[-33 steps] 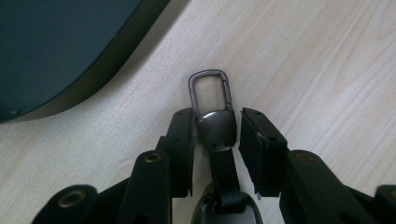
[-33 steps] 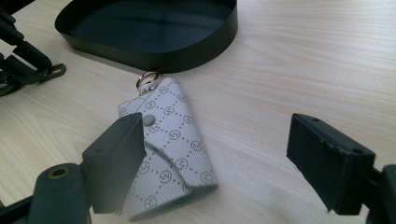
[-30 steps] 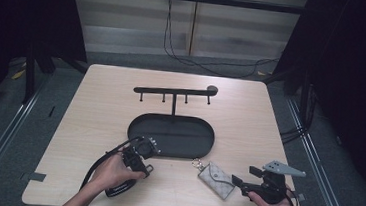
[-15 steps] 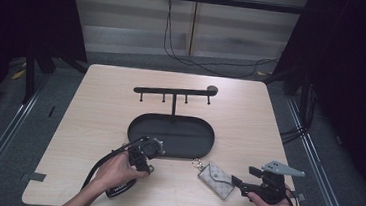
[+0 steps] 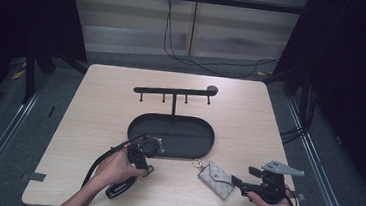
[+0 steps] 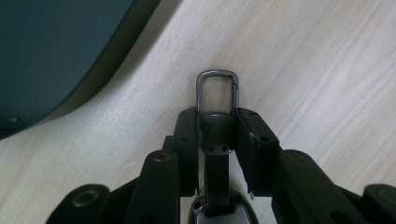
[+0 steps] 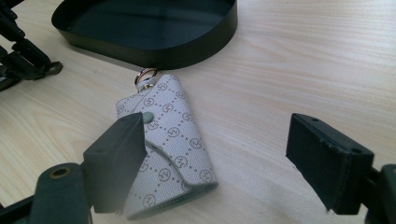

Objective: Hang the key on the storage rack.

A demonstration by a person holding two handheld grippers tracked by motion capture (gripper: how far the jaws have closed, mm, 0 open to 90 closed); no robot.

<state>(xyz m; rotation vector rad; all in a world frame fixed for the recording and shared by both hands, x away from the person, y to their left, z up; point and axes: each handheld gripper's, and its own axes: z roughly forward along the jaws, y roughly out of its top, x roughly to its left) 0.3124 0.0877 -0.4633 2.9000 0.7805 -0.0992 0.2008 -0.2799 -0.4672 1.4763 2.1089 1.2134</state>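
1. A pale wooden bench is seen carrying a black oval tray, with a black hook rack standing behind it.
2. A grey patterned key pouch with a green snap and a metal ring lies flat just in front of the tray; the right tool is held wide open around it, gripping nothing.
3. A dark key fob with a metal loop, near the tray's left front rim, is clamped by the left tool.
4. Compared with a second earlier, that tool's jaws have been closed onto the fob; the pouch is unmoved.

left hand-held gripper clamped shut, right hand-held gripper spread wide
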